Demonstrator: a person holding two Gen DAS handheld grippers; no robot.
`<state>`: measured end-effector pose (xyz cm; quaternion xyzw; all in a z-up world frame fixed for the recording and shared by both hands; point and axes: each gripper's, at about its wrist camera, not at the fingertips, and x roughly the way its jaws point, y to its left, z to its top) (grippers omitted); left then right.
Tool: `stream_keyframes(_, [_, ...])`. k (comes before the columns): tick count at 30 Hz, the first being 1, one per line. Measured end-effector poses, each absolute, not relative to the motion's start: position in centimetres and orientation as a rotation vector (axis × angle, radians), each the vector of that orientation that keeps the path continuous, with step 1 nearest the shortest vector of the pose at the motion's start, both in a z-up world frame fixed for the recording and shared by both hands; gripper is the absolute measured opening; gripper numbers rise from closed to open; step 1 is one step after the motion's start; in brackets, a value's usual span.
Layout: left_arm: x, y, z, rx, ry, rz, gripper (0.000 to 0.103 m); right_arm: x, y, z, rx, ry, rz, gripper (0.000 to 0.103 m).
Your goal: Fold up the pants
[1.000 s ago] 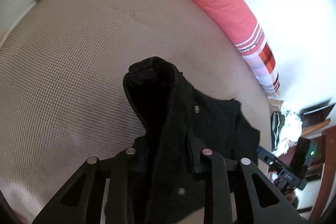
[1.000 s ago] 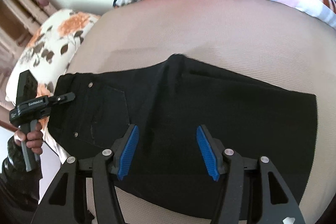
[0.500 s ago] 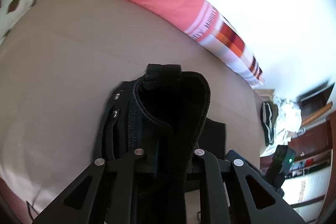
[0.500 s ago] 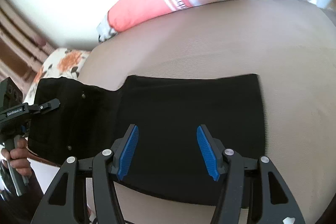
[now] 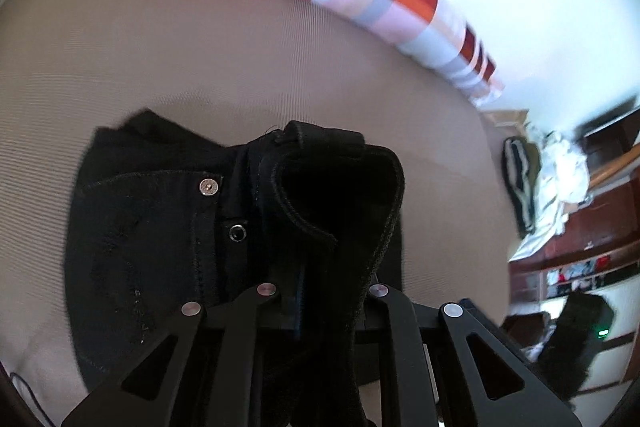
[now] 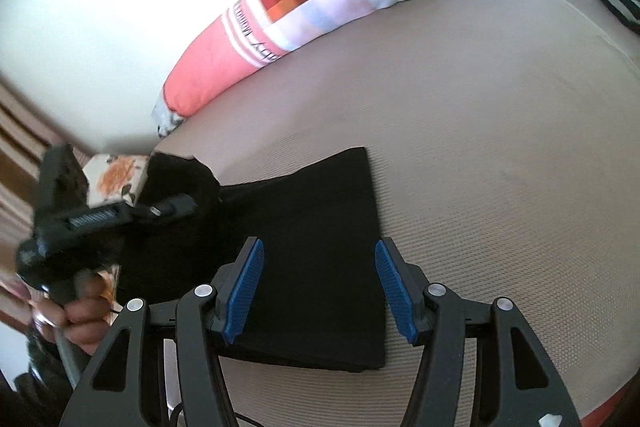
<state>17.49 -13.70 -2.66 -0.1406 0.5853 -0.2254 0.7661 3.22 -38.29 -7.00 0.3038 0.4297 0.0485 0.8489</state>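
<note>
The black pants (image 6: 320,251) lie on a beige bed (image 6: 500,155), already doubled over so that the part in the right wrist view forms a flat, dark rectangle with a straight edge on its right side. The left hand-held gripper (image 5: 320,291) is clamped on the waistband (image 5: 340,195) end of the pants: its jaws stand close together with a thick fold of black cloth pinched between them, and the cloth rises out of the jaws and curls over in a raised loop. Beside that loop, a silver rivet (image 5: 211,186) and a dark snap button (image 5: 237,233) show on the front of the pants, next to a stitched pocket seam. In the right wrist view the same left hand-held gripper (image 6: 172,207) appears at the left edge, blurred, gripped by a person's hand (image 6: 76,315), with the lifted end of the pants bunched at its tip. The right hand-held gripper (image 6: 320,287) hangs over the flat part of the pants with its blue pads (image 6: 244,291) standing well apart, about half wide, and nothing pinched between them; whether the tips touch the cloth below cannot be told. A long pink bolster pillow (image 6: 288,11) with red, orange and white checks lies along the far edge of the bed against a white wall. A floral pillow (image 6: 116,175) shows behind the left hand-held gripper.
</note>
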Motion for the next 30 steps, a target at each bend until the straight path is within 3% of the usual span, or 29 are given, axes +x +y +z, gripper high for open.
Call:
stream_keyframes(3, [17.2, -15.1, -4.1, -0.246, 1.266, -0.482, 0.015, 3.1, -39.0, -7.7, 0.672, 0.912, 0.094, 0.057])
stream_keyframes(6, [16.9, -16.0, -4.4, -0.210, 1.246, -0.499, 0.024, 3.3, -39.1, -8.2, 0.672, 0.924, 0.099, 0.057])
stream_keyframes(8, [16.5, -16.3, -3.9, -0.193, 1.230, -0.545, 0.050, 3.5, -38.9, -8.4, 0.666, 0.933, 0.106, 0.057])
stream_keyframes(10, [15.9, -16.5, -3.2, -0.189, 1.206, -0.598, 0.062, 3.5, -38.9, -8.5, 0.664, 0.938, 0.115, 0.057])
stream_keyframes(19, [13.5, -9.9, 0.3, -0.064, 1.019, -0.515, 0.068, 6.4, -37.9, -10.1, 0.707, 1.027, 0.292, 0.060])
stream_keyframes(22, [13.5, -6.7, -0.3, -0.041, 1.009, -0.408, 0.068, 7.9, -36.7, -10.6, 0.708, 1.066, 0.386, 0.065])
stream_keyframes(30, [13.6, -0.2, -3.9, -0.142, 1.072, -0.261, 0.068, 12.2, -35.2, -13.1, 0.630, 1.129, 0.434, 0.065])
